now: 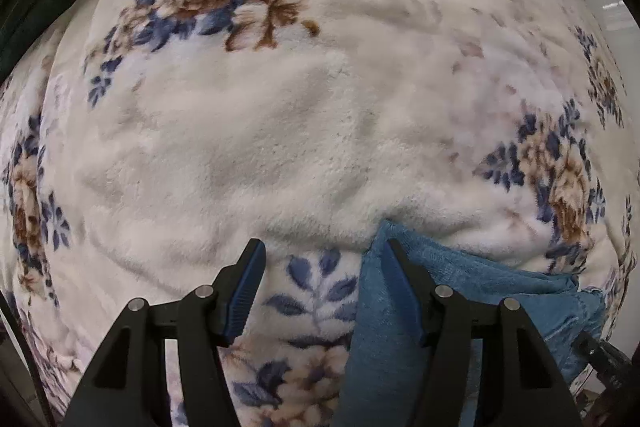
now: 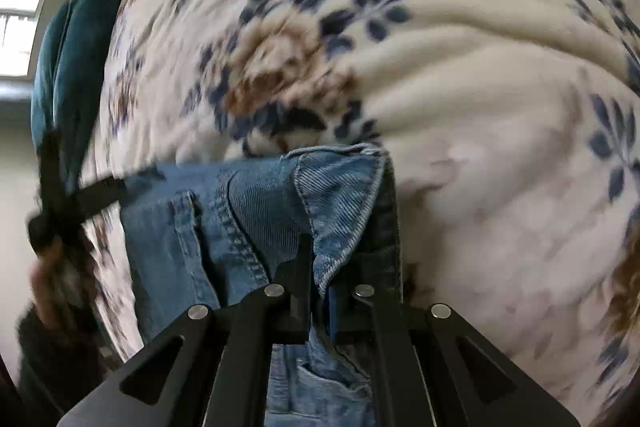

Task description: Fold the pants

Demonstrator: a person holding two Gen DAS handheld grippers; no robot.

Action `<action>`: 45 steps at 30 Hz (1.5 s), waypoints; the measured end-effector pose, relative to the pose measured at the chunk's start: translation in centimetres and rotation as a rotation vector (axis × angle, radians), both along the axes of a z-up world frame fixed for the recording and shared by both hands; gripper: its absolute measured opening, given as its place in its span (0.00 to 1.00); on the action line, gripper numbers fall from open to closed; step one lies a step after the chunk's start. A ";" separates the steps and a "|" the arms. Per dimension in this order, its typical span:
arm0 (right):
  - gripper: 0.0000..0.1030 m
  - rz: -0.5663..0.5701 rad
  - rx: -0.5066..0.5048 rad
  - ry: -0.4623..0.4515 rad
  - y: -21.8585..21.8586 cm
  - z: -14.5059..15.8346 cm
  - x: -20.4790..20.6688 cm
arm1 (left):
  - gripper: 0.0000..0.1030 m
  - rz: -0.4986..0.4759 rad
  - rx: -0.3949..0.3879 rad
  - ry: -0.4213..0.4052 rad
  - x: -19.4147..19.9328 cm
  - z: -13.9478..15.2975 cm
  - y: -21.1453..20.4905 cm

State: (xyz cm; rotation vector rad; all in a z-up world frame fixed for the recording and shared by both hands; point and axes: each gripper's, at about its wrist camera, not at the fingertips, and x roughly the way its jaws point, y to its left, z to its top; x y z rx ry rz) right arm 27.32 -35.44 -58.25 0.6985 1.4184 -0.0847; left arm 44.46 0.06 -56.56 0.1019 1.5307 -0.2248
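Note:
The pants are blue denim jeans with a fleecy blue lining, lying on a floral blanket. In the right wrist view my right gripper is shut on a folded corner of the jeans' hem, which sticks up between its fingers. In the left wrist view my left gripper is open above the blanket. Its right finger rests on the fleecy blue lining of the pants; the left finger is over bare blanket. The left gripper also shows blurred in the right wrist view at the jeans' left edge.
The cream blanket with brown and blue flowers covers the whole surface. A dark teal cushion lies at its far left edge in the right wrist view. A bright window and wall lie beyond it.

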 end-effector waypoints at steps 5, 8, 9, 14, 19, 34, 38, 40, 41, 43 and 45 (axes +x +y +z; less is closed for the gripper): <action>0.74 -0.017 0.137 -0.021 -1.4 1.6 -1.7 | 0.67 0.089 -0.170 -0.027 -2.0 5.2 4.5; 0.77 -0.041 0.277 -0.032 -1.5 0.3 -3.3 | 0.89 0.142 -0.312 -0.061 -5.1 7.8 7.5; 0.78 -0.046 0.313 -0.012 -1.4 -0.9 -3.9 | 0.91 0.146 -0.352 -0.053 -6.1 7.9 8.2; 0.82 -0.059 0.422 0.028 -0.1 -7.2 -4.8 | 0.91 0.198 -0.541 0.183 -10.2 1.5 9.2; 0.91 -0.068 0.580 -0.041 1.2 -9.4 -3.6 | 0.91 0.224 -0.692 0.316 -11.4 -2.8 7.5; 0.69 0.065 0.581 0.007 6.2 -11.0 0.1 | 0.84 0.025 -0.537 0.296 -10.3 -3.0 0.6; 0.42 0.095 0.538 -0.033 6.6 -9.3 0.2 | 0.58 -0.004 -0.503 0.264 -10.4 -1.6 -0.2; 0.38 0.124 0.521 -0.051 7.2 -8.3 0.7 | 0.47 -0.019 -0.505 0.245 -10.4 -0.3 -0.4; 0.38 0.128 0.509 -0.056 7.6 -7.8 1.0 | 0.44 -0.024 -0.506 0.240 -10.4 0.1 -0.6; 0.36 0.117 0.518 -0.071 7.9 -7.2 1.3 | 0.44 -0.029 -0.495 0.223 -9.8 1.3 -1.2; 0.36 0.112 0.522 -0.090 7.8 -6.4 2.1 | 0.43 -0.032 -0.499 0.215 -9.2 2.0 -1.5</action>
